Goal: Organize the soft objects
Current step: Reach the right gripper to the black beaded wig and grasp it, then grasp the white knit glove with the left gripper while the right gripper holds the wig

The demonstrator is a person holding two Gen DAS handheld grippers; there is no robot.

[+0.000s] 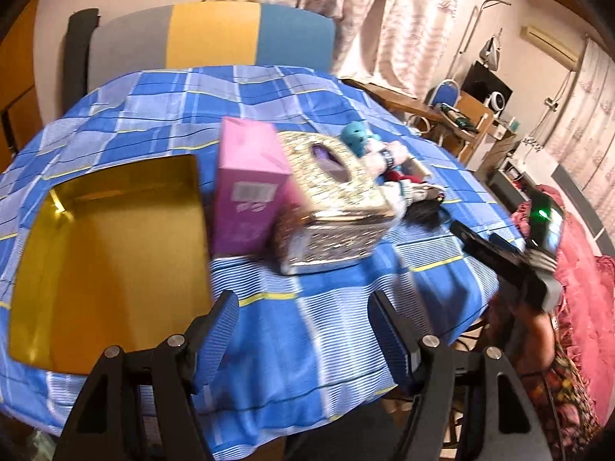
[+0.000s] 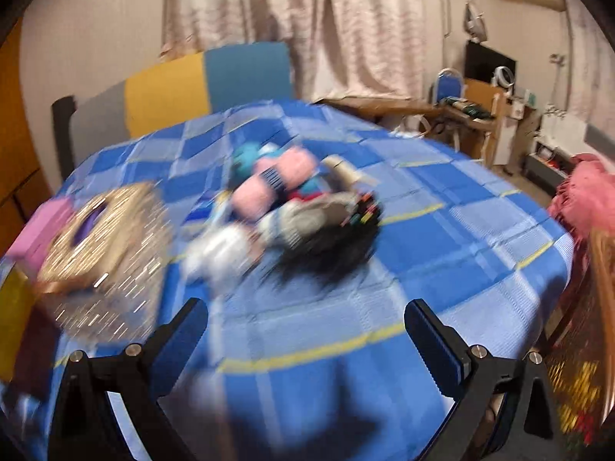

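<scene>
- Our left gripper [image 1: 303, 330] hangs spread and empty; its view alone shows the gold tin [image 1: 115, 246] at nine o'clock.
- Our right gripper [image 2: 305, 336], also spread, faces the blurred soft-toy heap [image 2: 300, 207] at twelve o'clock on the checked tablecloth [image 2: 442, 230].

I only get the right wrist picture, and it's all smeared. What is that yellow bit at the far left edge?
Observer: An open gold tin lying on the checked tablecloth; I see nothing inside it.
Operator: And the pink block beside the sparkly thing?
Observer: A pink box standing upright, barcode on its near face, between the tin and the glittery tissue box.
Operator: Is the other gripper holding anything?
Observer: No, the left gripper is open, with only cloth between its fingers.
</scene>
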